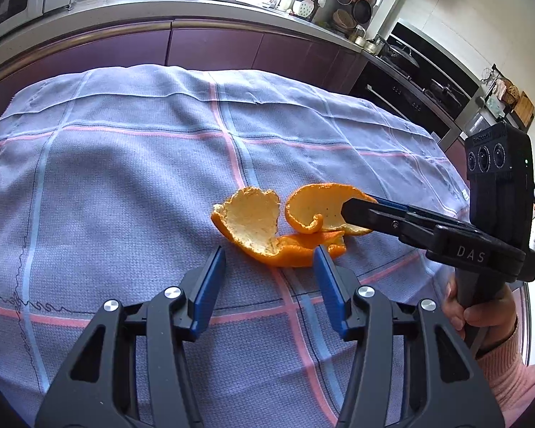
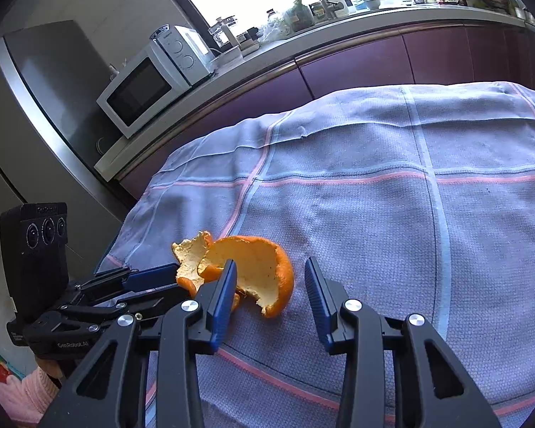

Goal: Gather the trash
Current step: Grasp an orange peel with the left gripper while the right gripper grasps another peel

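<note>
Orange peel (image 1: 267, 228) lies in curled pieces on the checked blue-grey cloth (image 1: 124, 178), near its middle. The left gripper (image 1: 269, 262) has its jaws apart and empty just short of the peel, while the right gripper (image 2: 271, 274) has its jaws apart around one curled piece, not pressing on it. Beyond the cloth runs a purple-fronted counter (image 2: 338, 67) with a white microwave (image 2: 142, 89).

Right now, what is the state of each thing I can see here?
Peel: torn, curled, lying on the cloth.
Cloth: spread out, slightly wrinkled.
Left gripper: open, just short of the peel.
Right gripper: open, jaws around one peel piece.
Microwave: door closed.
</note>
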